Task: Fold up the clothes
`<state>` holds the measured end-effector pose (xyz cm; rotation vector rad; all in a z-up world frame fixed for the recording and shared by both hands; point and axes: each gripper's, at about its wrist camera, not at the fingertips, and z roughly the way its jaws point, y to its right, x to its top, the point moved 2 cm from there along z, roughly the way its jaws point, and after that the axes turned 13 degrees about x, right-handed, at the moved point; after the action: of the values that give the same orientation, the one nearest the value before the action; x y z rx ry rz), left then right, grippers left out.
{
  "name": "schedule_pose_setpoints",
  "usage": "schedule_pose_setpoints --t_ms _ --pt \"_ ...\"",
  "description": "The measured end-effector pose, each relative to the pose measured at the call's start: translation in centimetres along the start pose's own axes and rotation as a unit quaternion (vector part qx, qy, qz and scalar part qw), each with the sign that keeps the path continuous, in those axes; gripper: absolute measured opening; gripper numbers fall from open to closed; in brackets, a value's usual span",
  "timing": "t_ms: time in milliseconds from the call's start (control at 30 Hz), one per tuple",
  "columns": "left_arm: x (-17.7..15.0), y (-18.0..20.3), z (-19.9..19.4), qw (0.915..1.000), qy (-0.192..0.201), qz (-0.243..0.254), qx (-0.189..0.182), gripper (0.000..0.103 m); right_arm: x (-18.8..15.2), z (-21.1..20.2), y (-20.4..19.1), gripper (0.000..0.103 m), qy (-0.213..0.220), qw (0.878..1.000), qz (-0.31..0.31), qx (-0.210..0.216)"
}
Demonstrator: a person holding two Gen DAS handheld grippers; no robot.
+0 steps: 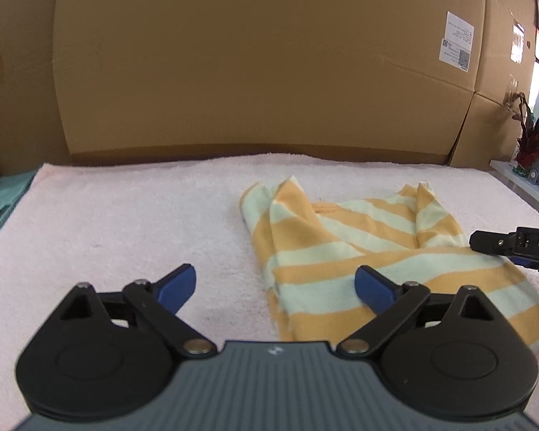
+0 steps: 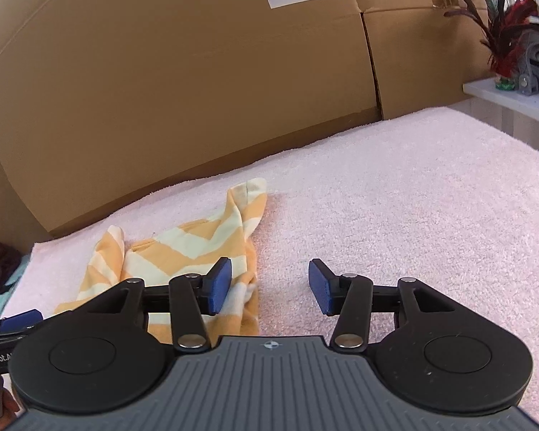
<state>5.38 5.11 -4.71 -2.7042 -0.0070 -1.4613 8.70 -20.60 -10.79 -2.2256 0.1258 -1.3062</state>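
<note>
Garment point(image 1: 359, 251) whole in left view; right shows edge.

Support surface: flat top covered by pale pink terry towel point(image 1: 125, 222), filling width of both views. Directly on towel: one orange-and-cream striped knit garment point(image 1: 345, 251), partly folded, wrinkled, two corners peaked up along far edge. Garment near towel's far edge, towards right half in left wrist view. Rest of towel bare.

Striped garment point(image 1: 341, 251): soft matt knit cloth. Pink towel point(image 1: 125, 222): rough terry. Boxes point(image 1: 233, 72): matt cardboard, paper label point(image 1: 456, 41).
</note>
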Motion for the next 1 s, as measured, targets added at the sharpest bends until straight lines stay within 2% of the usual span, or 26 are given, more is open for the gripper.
schedule_pose_setpoints --t_ms 100,167,233,267,333,400,467,567,600,700,833,900,967,1000 --pt "1.6 -1.9 1.6 0.9987 -0.019 -0.006 -0.047 0.097 0.9 -0.2 1.3 0.049 -0.013 0.999 0.034 0.036" --pt "2.5 -2.3 3.1 0.9976 -0.026 0.002 -0.065 0.098 2.1 0.0 1.9 0.049 -0.033 0.996 0.043 0.067" --pt "3.4 -2.0 4.5 0.9968 -0.022 0.023 -0.073 0.099 3.5 0.8 2.0 0.049 -0.052 0.994 0.036 0.094" --pt "3.6 -1.9 5.3 0.9952 -0.025 0.028 -0.090 0.098 4.2 1.3 2.0 0.049 -0.063 0.992 0.025 0.102" --pt "3.7 -1.9 7.1 0.9875 -0.044 0.024 -0.149 0.089 5.5 2.7 1.8 0.049 -0.088 0.989 0.003 0.116" --pt "3.5 -1.8 8.3 0.9833 -0.046 0.020 -0.175 0.072 6.2 4.5 1.8 0.049 -0.114 0.986 -0.019 0.123" --pt "3.3 -1.9 9.0 0.9826 -0.035 0.024 -0.181 0.073 6.6 6.3 2.0 0.049 -0.139 0.982 -0.038 0.125" --pt "3.7 -2.6 10.0 0.9715 -0.045 0.009 -0.232 0.088 7.2 7.9 2.6 0.051 -0.153 0.973 -0.063 0.164" --pt "3.8 -2.7 10.3 0.9687 -0.046 0.010 -0.244 0.090 7.3 8.2 2.9 0.051 -0.153 0.969 -0.065 0.181" --pt "4.2 -2.7 10.9 0.9689 -0.044 0.013 -0.243 0.086 7.4 9.3 3.8 0.051 -0.143 0.961 -0.046 0.234" --pt "4.3 -3.4 11.2 0.9645 -0.050 -0.003 -0.259 0.083 7.7 9.4 4.6 0.051 -0.148 0.953 -0.004 0.265" --pt "4.2 -3.3 11.1 0.9618 -0.050 0.001 -0.269 0.067 7.7 9.3 4.9 0.050 -0.154 0.948 0.010 0.279" --pt "4.2 -3.1 11.0 0.9639 -0.046 0.008 -0.262 0.059 7.7 9.4 5.0 0.043 -0.161 0.945 0.020 0.285" --pt "4.2 -3.2 11.2 0.9634 -0.048 0.002 -0.264 0.057 7.7 9.5 5.1 0.034 -0.161 0.946 0.021 0.280"
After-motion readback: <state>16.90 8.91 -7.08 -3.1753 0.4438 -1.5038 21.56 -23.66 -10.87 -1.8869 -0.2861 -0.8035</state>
